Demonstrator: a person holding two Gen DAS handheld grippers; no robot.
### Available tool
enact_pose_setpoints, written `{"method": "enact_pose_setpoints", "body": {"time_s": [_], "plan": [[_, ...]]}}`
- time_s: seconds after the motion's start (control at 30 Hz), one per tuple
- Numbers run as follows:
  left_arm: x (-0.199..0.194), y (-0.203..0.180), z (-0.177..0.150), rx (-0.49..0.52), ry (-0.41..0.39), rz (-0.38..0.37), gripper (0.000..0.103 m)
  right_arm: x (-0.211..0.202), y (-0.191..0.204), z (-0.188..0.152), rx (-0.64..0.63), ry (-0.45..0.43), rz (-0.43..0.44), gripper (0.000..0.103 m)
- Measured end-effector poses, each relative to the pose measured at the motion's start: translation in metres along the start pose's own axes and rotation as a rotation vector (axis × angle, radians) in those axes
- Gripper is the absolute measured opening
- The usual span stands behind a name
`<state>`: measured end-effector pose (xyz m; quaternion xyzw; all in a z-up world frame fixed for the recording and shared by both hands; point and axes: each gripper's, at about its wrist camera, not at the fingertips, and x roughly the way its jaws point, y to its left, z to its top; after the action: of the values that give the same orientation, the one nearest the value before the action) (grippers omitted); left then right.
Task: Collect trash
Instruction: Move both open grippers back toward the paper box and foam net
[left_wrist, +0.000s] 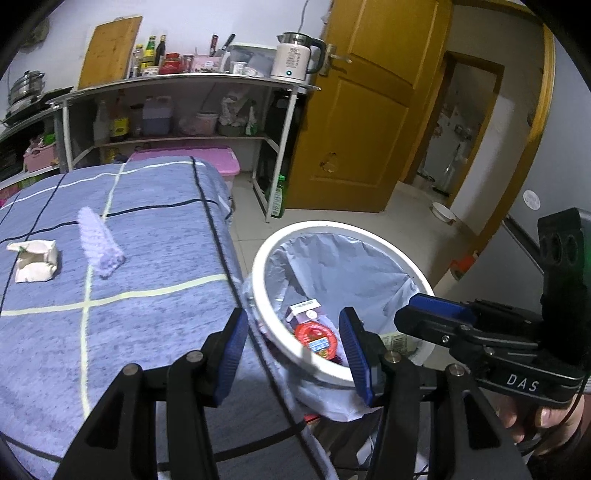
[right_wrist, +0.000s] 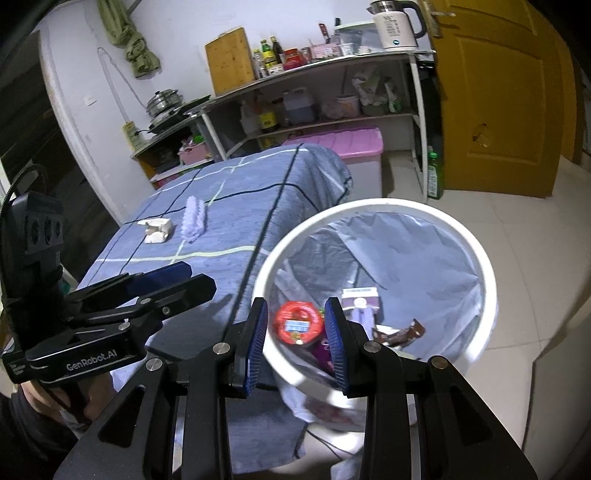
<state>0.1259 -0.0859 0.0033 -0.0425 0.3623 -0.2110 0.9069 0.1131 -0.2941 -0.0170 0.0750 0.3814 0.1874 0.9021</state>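
A white bin (left_wrist: 263, 258) with a grey liner stands on the floor beside the table's right edge. Inside it lie a red round tub (left_wrist: 316, 334) and a purple-white carton (left_wrist: 304, 310); the right wrist view also shows a brown wrapper (right_wrist: 402, 332). On the blue checked tablecloth (left_wrist: 147, 295) lie a crumpled white carton (left_wrist: 35, 260) and a purple knitted piece (left_wrist: 99, 243). My left gripper (left_wrist: 293, 347) hangs open and empty over the table edge and the bin's rim. My right gripper (right_wrist: 295, 339) hovers above the bin (right_wrist: 480, 266), its jaws narrowly apart with nothing between them.
Behind the table stands a metal shelf (left_wrist: 184, 79) with a kettle (left_wrist: 295, 55), bottles and a cutting board. A pink-lidded box (left_wrist: 218, 157) and a green bottle (left_wrist: 279, 195) stand on the tiled floor. A yellow door (left_wrist: 369, 110) stands open at the right.
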Motion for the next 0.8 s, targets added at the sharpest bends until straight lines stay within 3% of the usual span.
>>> {"method": "enact_pose_setpoints", "body": {"time_s": [0.8], "plan": [[-0.045,0.062,-0.023,-0.107,-0.065,0.134,0.053,0.026,0.060,0.005,-0.113,0.038,0.087,0.033]]}}
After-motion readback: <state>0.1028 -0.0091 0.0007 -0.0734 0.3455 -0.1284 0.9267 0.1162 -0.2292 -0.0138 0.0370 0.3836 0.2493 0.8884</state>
